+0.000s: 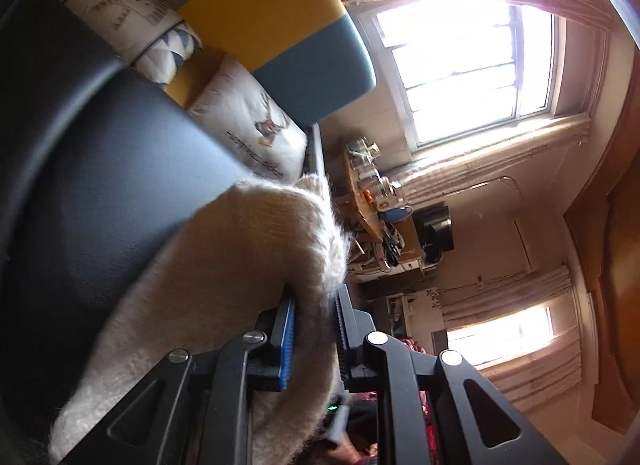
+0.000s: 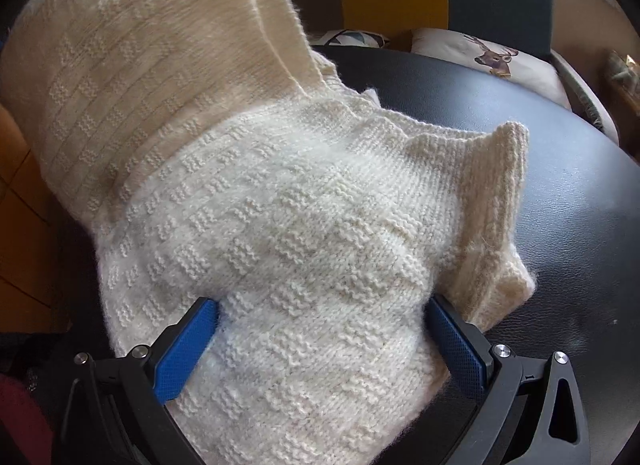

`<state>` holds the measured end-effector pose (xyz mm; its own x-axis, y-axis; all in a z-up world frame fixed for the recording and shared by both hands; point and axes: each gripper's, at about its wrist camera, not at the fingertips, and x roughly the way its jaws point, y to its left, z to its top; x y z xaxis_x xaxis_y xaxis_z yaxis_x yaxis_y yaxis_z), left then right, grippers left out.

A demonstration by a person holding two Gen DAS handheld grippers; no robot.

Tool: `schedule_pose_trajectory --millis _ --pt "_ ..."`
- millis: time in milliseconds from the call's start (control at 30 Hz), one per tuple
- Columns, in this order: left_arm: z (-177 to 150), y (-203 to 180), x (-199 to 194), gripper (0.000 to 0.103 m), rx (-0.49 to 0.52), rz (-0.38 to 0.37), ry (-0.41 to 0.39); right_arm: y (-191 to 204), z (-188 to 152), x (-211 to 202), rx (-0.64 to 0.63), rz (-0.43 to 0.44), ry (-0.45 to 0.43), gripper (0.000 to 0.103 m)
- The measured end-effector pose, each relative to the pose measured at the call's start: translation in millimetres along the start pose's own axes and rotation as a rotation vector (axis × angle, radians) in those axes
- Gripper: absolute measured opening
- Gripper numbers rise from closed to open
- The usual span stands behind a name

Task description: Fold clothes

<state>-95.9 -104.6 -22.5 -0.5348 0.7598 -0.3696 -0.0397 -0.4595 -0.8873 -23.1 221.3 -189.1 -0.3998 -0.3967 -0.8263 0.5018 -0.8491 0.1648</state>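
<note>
The left gripper (image 1: 314,339) pinches the cream sweater (image 2: 280,193); the right gripper (image 2: 322,339) straddles it wide over the black table (image 2: 580,205). Best lift slowly, keeping the knit taut and edges aligned

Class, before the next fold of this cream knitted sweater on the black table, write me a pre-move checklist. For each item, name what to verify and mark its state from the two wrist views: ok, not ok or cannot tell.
1. Left gripper has cloth: ok. Its jaws are nearly closed on an edge of the sweater.
2. Right gripper has cloth: not ok. Its jaws stand wide open, with knit bunched between them but not clamped.
3. Sweater lies flat: not ok. It is humped and one part is lifted.
4. Sweater is all on the table: cannot tell. Its far left side is out of clear view.
5. Bare table beside the sweater for the fold: ok.
</note>
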Motion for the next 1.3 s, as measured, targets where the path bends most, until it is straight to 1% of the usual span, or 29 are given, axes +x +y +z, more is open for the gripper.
schedule_pose_trajectory --millis 33,67,133,167,267,333,367,400,433,467,500,533,567,600,667,733,767,900,967,1033,1133,1300 --pt "-4 -7 5 0.009 -0.003 -0.019 0.002 1 -2 -1 0.001 0.002 -0.011 0.103" --pt "-8 -14 11 0.0 -0.006 -0.038 0.004 3 -5 -1 0.005 0.003 -0.02 0.103" --pt "-17 -34 24 0.0 0.025 -0.039 0.023 4 -9 -2 0.007 0.015 -0.035 0.103" --pt "-22 -46 35 0.0 0.088 0.036 0.024 4 -11 -2 0.007 0.021 -0.042 0.103" --pt "-31 -54 64 0.0 0.103 0.058 0.078 -6 -15 -5 -0.01 0.032 -0.051 0.103" --pt "-36 -64 68 0.0 0.211 0.175 0.08 -9 -18 -5 -0.014 0.044 -0.055 0.103" --pt "-40 -68 69 0.006 0.274 0.213 0.109 -2 -6 1 -0.02 0.05 -0.051 0.103" --pt "-45 -71 71 0.009 0.339 0.267 0.153 4 4 5 -0.028 0.053 -0.048 0.103" --pt "-50 -74 73 0.016 0.404 0.32 0.197 6 9 6 -0.036 0.055 -0.044 0.103" --pt "-55 -75 77 0.019 0.478 0.387 0.22 6 11 6 -0.039 0.057 -0.045 0.103" --pt "-61 -77 81 0.02 0.551 0.453 0.244 6 12 5 -0.041 0.059 -0.048 0.103" --pt "-69 -77 85 0.021 0.619 0.493 0.278 6 11 5 -0.041 0.059 -0.053 0.103" --pt "-78 -76 88 0.026 0.687 0.533 0.311 7 10 4 -0.04 0.058 -0.058 0.103" --pt "-86 -76 92 0.028 0.754 0.571 0.346 7 8 3 -0.039 0.058 -0.063 0.103" --pt "-101 -77 106 0.034 0.85 0.61 0.442 7 6 2 -0.039 0.054 -0.07 0.103" --pt "-117 -78 120 0.036 0.945 0.647 0.539 8 5 3 -0.04 0.047 -0.073 0.103" --pt "-125 -79 125 0.037 0.994 0.673 0.568 8 4 2 -0.041 0.046 -0.074 0.103" --pt "-160 -77 136 0.04 1.186 0.78 0.62 12 -2 -3 -0.043 0.047 -0.085 0.103" --pt "-179 -69 140 0.05 1.266 0.846 0.608 11 -3 -4 -0.042 0.048 -0.096 0.103" --pt "-196 -59 144 0.051 1.343 0.927 0.579 11 -4 -4 -0.041 0.049 -0.107 0.103" --pt "-209 -36 151 0.051 1.472 1.117 0.484 11 -5 -5 -0.041 0.053 -0.116 0.103" --pt "-193 -10 163 0.054 1.455 1.25 0.474 9 -5 -7 -0.041 0.068 -0.124 0.103"
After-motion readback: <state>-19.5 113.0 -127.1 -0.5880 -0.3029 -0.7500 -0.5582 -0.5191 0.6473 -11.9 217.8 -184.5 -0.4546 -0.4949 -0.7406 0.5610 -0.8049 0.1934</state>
